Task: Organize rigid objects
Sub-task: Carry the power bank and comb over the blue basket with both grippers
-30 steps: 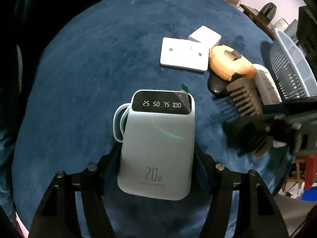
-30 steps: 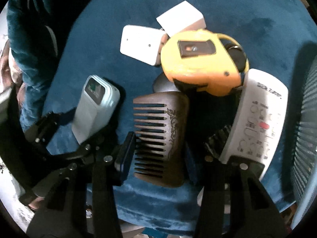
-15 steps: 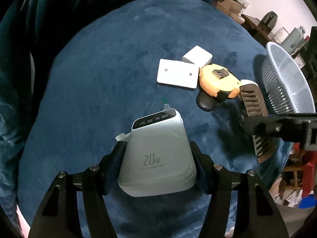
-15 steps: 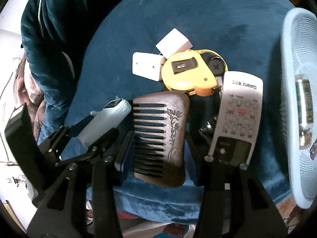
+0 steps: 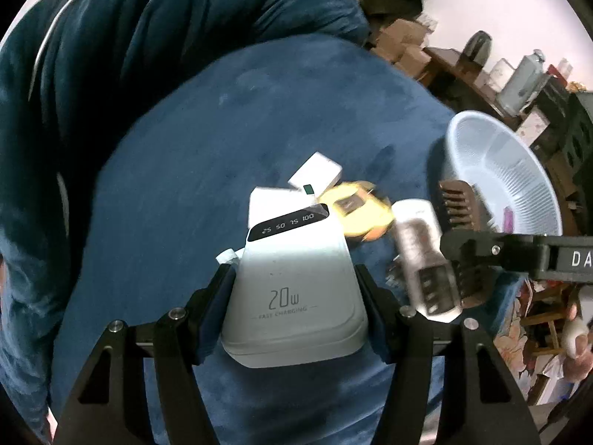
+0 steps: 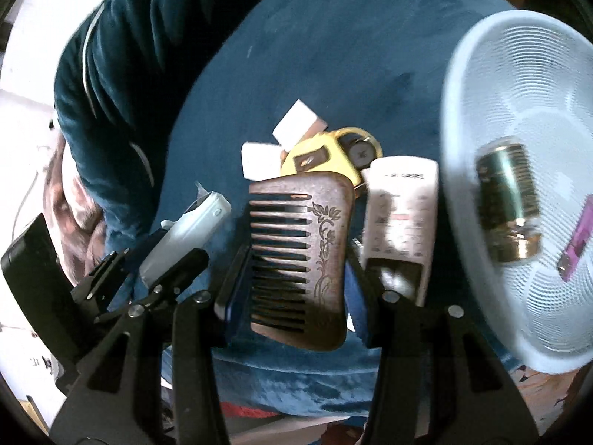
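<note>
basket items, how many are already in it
2 in the white basket: a dark cylindrical container with a gold cap near the middle, and a small purple thing to its right. More may be hidden past the frame edge.

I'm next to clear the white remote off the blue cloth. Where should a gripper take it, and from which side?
Grip the remote across its two long edges near the middle, coming down from above. It lies flat and is long and narrow, so its width fits the jaws. The tape measure crowds its far end; the side toward the basket looks freer.

The blue soft top [image 5: 229,141] holds 2 white boxes [image 5: 315,174], a yellow tape measure [image 5: 355,211], a white remote [image 6: 400,207] and, far right, a white basket [image 6: 493,81].
</note>
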The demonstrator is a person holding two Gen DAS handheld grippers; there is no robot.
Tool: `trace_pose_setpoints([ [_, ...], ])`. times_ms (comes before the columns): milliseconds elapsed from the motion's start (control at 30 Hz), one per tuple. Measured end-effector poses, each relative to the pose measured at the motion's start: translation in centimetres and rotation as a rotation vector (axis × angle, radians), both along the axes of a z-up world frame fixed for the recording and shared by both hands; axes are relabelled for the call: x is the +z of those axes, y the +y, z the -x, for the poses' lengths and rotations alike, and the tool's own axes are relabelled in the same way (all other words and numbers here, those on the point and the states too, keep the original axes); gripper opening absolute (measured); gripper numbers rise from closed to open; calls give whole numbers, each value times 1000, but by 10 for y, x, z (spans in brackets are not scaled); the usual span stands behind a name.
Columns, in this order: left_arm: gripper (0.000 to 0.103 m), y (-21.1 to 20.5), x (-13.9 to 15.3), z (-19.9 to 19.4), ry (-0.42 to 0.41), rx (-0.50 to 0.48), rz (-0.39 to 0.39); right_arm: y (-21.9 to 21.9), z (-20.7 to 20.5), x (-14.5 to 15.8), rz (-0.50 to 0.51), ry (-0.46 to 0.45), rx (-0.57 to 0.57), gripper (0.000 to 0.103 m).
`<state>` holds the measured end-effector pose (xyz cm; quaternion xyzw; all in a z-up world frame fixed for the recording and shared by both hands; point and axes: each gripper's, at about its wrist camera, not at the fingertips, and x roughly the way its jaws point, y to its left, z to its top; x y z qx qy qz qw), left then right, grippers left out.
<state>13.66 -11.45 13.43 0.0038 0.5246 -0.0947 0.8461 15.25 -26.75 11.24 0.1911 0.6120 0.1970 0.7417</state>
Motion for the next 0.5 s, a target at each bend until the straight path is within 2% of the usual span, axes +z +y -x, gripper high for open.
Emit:
trace_pose_setpoints([
  [233,65,-50,28,-14,-51,-78,25,-50,8,24,-37,-74,-144,48],
  [500,65,-120,37,-20,-64,-191,54,-106,13,17,-28,-63,-281,48],
])
